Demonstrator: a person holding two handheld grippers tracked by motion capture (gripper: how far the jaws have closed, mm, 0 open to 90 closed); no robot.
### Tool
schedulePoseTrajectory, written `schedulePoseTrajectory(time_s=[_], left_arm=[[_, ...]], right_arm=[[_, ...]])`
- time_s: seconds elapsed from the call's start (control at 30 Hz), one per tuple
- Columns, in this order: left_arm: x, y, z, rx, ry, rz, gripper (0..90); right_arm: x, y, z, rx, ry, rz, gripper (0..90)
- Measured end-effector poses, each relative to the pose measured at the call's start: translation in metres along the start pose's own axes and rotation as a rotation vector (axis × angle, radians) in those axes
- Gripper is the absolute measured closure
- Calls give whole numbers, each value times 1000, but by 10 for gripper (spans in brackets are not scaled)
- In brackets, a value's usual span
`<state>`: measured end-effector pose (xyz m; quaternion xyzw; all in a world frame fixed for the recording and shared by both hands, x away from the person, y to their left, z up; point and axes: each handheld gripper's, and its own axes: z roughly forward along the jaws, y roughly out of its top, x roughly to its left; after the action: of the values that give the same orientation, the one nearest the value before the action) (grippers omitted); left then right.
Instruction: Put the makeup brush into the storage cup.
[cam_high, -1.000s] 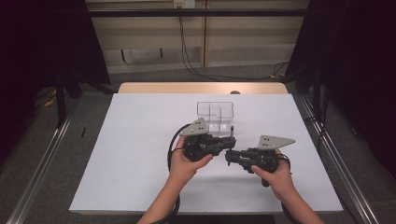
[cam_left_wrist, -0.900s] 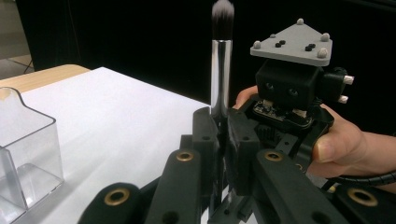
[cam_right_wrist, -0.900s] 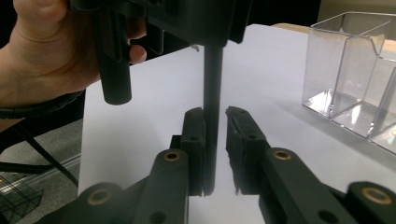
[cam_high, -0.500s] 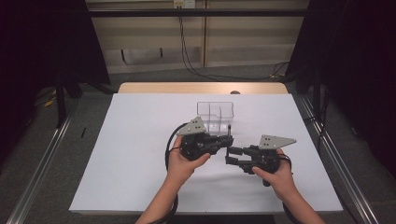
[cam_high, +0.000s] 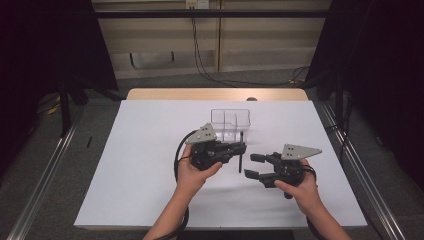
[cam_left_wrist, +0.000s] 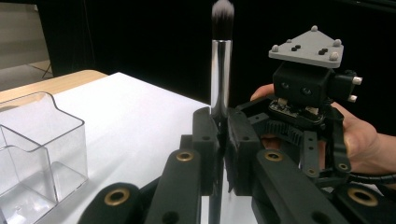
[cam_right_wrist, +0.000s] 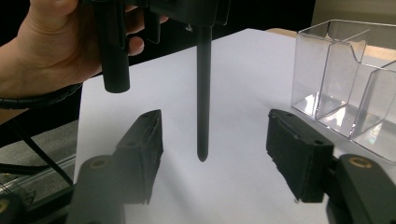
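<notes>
A makeup brush (cam_high: 240, 152) with a black handle, silver ferrule and dark bristles (cam_left_wrist: 222, 10) stands upright above the white table. My left gripper (cam_high: 239, 148) is shut on the brush (cam_left_wrist: 220, 70) just below the ferrule. My right gripper (cam_high: 253, 165) sits just right of it, and its jaws have just been opening. In the right gripper view the black handle (cam_right_wrist: 202, 93) hangs free between the two spread pads (cam_right_wrist: 299, 154), touching neither. The right gripper (cam_right_wrist: 219, 149) holds nothing. It also shows in the left gripper view as a black gripper (cam_left_wrist: 303, 93) behind the brush.
A clear plastic organizer box (cam_high: 230, 122) with several compartments stands just behind the grippers, and its wall (cam_right_wrist: 345, 79) is close on the right in the right gripper view. A white sheet (cam_high: 145, 150) covers the table, with a wooden edge (cam_high: 215, 94) at the back.
The right gripper's jaws have spread apart and let go of the brush handle. The left gripper keeps its grip, and both hands stay where they were.
</notes>
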<state>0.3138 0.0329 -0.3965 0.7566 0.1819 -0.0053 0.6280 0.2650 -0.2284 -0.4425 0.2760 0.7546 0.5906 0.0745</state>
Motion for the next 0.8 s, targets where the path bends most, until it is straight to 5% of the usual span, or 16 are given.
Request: schedulePoseTrajectory(time_s=[0.33,0.8], left_arm=[[3,2,-3,-6,16,12,838],[3,3,-2,-7,22,19,838]], right_arm=[[-1,-1,0,7,-2,5,180],[-2,0,-2,-4,-12,4,109]])
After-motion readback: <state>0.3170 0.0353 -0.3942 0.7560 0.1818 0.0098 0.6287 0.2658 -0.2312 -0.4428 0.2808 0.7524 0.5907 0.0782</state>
